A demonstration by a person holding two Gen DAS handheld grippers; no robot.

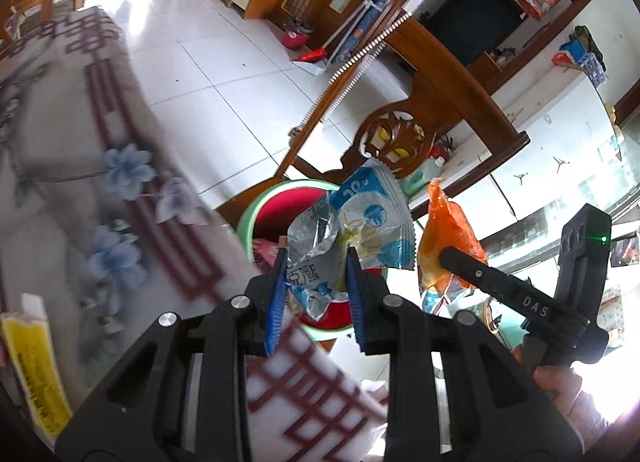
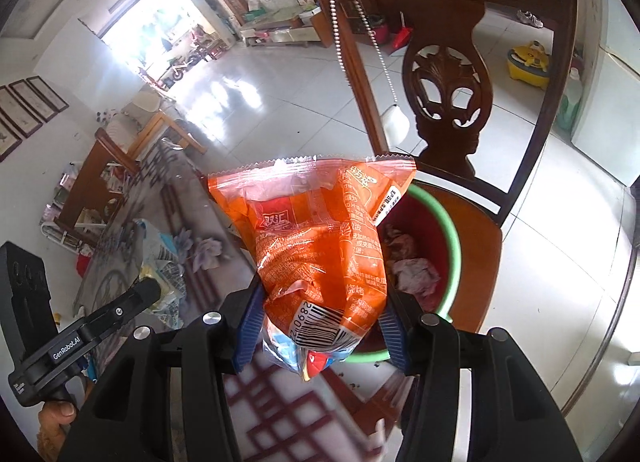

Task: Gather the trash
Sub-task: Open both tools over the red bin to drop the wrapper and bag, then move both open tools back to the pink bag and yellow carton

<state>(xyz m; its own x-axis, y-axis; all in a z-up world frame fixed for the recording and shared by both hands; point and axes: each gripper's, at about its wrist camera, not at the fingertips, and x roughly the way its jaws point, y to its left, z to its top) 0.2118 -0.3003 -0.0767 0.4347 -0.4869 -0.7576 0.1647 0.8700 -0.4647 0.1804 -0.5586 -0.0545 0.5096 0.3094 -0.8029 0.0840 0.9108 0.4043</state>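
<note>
Table (image 1: 60, 133) edge below; chair (image 2: 448, 73) seat beyond it carries red bin (image 2: 450, 229), green-rimmed, paper inside. Right gripper (image 2: 320, 326) clamps orange snack bag (image 2: 316, 238) near bin's rim. Left gripper (image 1: 318, 262) pinches blue-white wrapper (image 1: 360, 217) over bin. Both look light, crinkly, slippery film: bunched middle grips best.

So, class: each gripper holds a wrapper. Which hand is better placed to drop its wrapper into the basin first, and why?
Probably the left. The left gripper holds its blue wrapper directly in front of the red basin; in its own view the right gripper holds the orange wrapper nearer the basin's rim.
</note>
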